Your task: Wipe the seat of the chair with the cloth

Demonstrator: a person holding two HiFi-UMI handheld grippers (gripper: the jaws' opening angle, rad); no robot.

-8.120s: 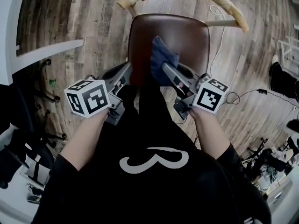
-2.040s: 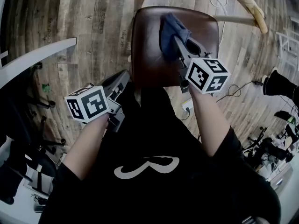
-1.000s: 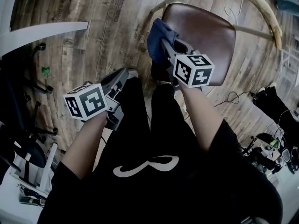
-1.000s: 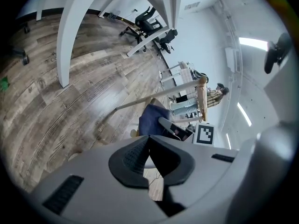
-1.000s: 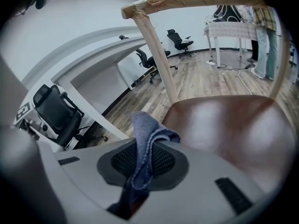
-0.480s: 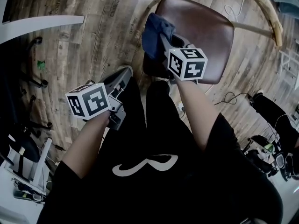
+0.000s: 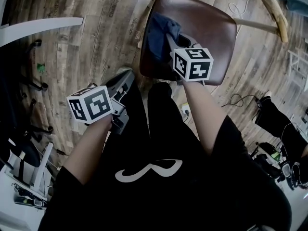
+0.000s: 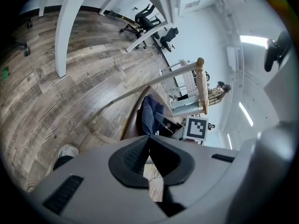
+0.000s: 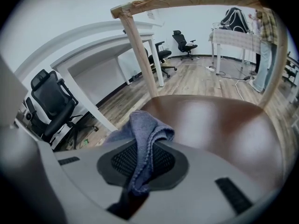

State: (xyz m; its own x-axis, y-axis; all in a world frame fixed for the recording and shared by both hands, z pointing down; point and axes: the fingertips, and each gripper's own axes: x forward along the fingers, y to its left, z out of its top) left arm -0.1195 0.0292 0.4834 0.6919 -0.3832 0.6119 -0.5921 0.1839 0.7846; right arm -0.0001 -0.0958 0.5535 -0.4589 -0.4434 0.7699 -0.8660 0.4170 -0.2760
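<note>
Stretches the right forearm [image 7: 198, 113] forward toward one o'clock, with the right grey two-jaw gripper [image 7: 171, 35] [image 9: 141, 164] aimed at eleven o'clock and clamped tight on a fold of blue cloth [image 7: 156, 38] [image 9: 145, 133]. Keeps the left forearm [image 7: 89, 148] bent at nine o'clock, holding the left grey two-jaw gripper [image 7: 127, 77] [image 8: 149, 139] aimed at one o'clock, jaws closed tip to tip on nothing.

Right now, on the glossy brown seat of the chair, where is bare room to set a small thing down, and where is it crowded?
Free: the glossy brown seat from the blue cloth across to its right edge and back towards the pale wooden backrest. Crowded: the seat's left side, where the right gripper holds the cloth.
</note>
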